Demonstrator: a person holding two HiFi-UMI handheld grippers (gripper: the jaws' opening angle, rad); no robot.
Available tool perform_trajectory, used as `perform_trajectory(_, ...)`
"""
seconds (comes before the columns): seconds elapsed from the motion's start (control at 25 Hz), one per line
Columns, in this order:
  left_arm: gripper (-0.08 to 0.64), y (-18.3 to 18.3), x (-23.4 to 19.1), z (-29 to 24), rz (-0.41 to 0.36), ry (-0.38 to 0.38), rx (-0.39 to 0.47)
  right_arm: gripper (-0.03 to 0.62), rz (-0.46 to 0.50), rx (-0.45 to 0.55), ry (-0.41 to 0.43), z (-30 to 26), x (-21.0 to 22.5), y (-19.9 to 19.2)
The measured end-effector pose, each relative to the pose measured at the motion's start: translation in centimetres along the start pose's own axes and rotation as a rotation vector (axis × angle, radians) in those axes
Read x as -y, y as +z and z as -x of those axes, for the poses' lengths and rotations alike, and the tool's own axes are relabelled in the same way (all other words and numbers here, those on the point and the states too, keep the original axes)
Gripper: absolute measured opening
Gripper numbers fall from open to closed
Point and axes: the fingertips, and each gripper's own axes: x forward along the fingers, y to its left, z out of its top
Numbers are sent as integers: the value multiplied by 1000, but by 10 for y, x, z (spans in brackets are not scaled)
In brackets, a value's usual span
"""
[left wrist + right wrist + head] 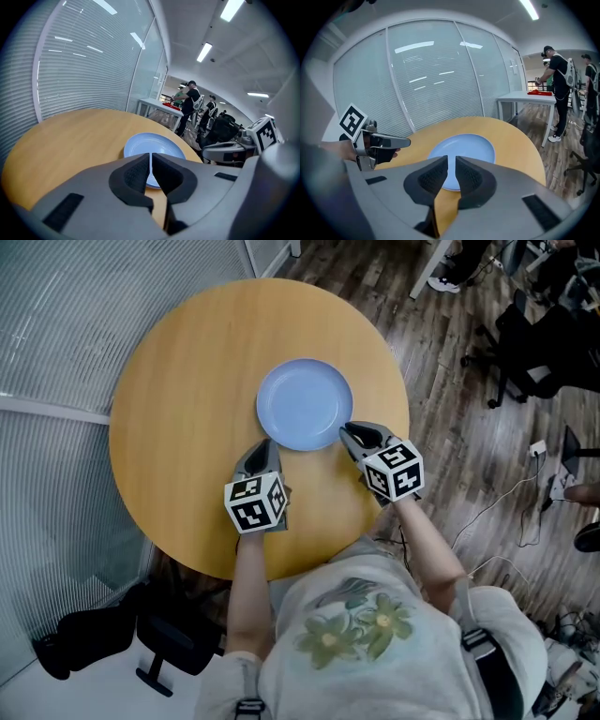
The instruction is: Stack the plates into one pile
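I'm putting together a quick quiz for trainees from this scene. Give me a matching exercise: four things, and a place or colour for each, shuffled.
Things:
1 plate
2 table
3 left gripper
4 right gripper

Descriptions:
A round, wood-coloured
B at the plate's rim, on the person's right
C light blue, flat on the tabletop
D at the plate's rim, on the person's left

Pairs: 1-C, 2-A, 3-D, 4-B

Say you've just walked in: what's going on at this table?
A person holds a gripper in each hand over a round wooden table. One blue plate lies near its middle; whether others lie under it cannot be told. The left gripper and right gripper hang at the plate's near edge, both empty: left jaws together, right jaws slightly apart.
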Motion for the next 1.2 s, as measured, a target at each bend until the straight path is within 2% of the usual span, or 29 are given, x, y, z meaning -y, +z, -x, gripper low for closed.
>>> perform_trajectory(0.24,23,-27,27,37,-69,-49,9,60,46,8,29,24,-46,-17)
perform_trajectory(0.4,20,-40,43,62,-189,-80,23,54,89,29,24,44,-67,-24)
perform_trajectory(0.48,18,-45,48,72,-223,-92,29,50,107,52,13,53,-75,-24)
perform_trajectory(0.6,18,-53,51,83,-208,-104,27,48,129,68,23,62,-87,-25)
perform_trajectory(0.76,18,-57,52,95,-144,-108,35,46,154,75,52,70,-104,-26)
perform_trajectory(0.96,18,-59,49,107,-166,-78,46,46,177,75,82,75,-120,-28)
perform_trajectory(1.2,18,-63,48,113,-146,-64,51,46,186,70,104,76,-127,-31)
